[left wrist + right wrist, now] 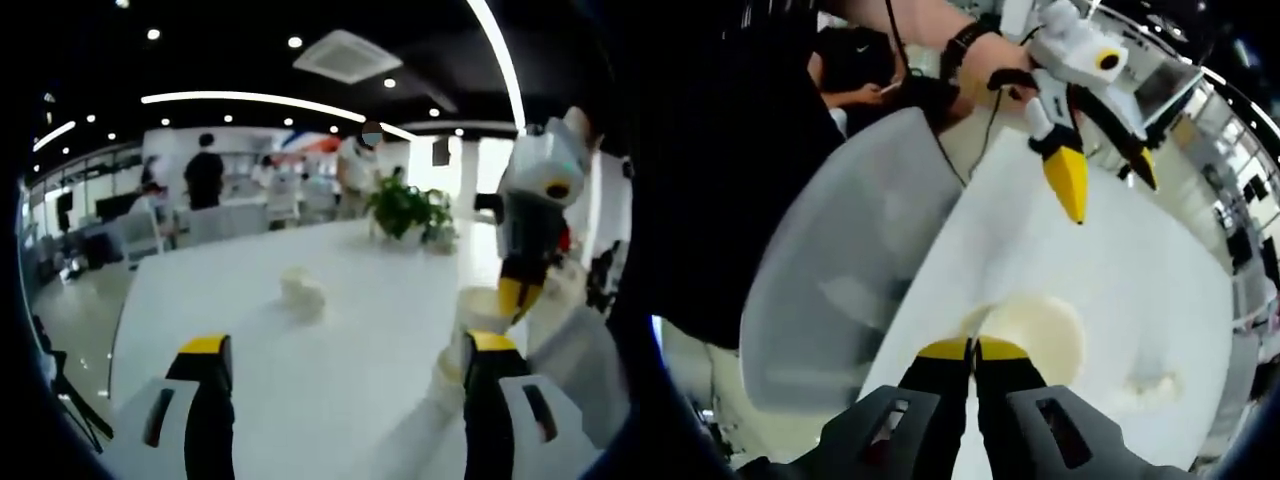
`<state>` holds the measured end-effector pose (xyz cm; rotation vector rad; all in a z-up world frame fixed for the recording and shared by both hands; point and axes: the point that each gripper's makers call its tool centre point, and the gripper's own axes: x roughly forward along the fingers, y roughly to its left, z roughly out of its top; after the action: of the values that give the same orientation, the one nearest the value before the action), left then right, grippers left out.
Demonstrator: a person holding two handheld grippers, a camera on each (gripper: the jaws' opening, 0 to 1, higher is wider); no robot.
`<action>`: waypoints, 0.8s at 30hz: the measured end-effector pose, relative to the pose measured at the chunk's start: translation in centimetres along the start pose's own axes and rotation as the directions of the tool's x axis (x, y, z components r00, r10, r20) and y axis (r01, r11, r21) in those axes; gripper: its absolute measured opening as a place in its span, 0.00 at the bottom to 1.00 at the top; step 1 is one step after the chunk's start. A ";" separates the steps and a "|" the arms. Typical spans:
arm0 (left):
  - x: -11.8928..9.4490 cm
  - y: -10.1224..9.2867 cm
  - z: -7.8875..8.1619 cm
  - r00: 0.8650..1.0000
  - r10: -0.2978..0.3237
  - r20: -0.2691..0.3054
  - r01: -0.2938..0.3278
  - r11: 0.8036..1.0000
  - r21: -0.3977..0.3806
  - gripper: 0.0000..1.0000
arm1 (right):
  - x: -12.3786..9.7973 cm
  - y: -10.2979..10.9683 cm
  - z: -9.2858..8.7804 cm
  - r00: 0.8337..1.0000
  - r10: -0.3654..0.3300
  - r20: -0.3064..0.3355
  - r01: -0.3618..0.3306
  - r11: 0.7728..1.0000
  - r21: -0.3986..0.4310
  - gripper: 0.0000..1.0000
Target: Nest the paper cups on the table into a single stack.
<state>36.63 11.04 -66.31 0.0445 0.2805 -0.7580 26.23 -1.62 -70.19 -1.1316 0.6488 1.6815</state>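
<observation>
Nesting step: judged mid-task; one cup is in hand and the rest sit out on the table, so the stack is not yet made.
Table edge, left: in the left gripper view the white table (215,295) drops off to the floor along its left side, with chairs beyond; no need to go near it.
Left gripper: left gripper (347,345) hovers low over the table, fingers spread wide with nothing between them.
Loose cups: a small pale cluster of paper cups (302,290) sits mid-table, ahead of the left gripper; too blurred to count.
Open room: bare table all round the cluster; potted plant (405,210) stands well beyond it at the far end.
Right gripper: right gripper (975,348) has its fingers pinched together on the rim of the held cup (1040,335), mouth toward the camera, low over the table.
Right-side hazard: grey chair back (830,260) stands just beside the table's near edge.
Next move, judged: carry the held cup over to the cluster, line up the mouths, lower it straight; the empty left gripper could steady the cluster.
</observation>
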 end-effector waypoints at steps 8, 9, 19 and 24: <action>0.1 -0.1 -0.1 1.000 -0.008 -0.002 0.008 1.000 -0.002 0.95 | 1.2 -0.1 -0.2 1.000 0.006 -0.008 -0.006 1.000 0.005 0.00; 0.1 -0.1 -0.2 1.000 -0.008 -0.002 0.008 1.000 -0.002 0.95 | 1.4 0.0 -0.3 1.000 0.010 -0.015 -0.010 1.000 0.003 0.00; 0.0 0.4 -0.5 1.000 0.004 -0.002 -0.004 1.000 -0.009 0.95 | 2.5 -0.1 -0.9 0.999 0.021 -0.040 -0.021 1.000 -0.002 0.00; 0.2 0.3 -0.6 1.000 0.004 0.000 -0.004 1.000 -0.016 0.95 | 3.2 0.2 -1.2 0.998 0.026 -0.061 -0.029 0.999 -0.044 0.00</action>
<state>36.77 11.20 -66.92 0.0303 0.2867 -0.7517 26.23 -1.29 -73.60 -1.2139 0.6701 1.6984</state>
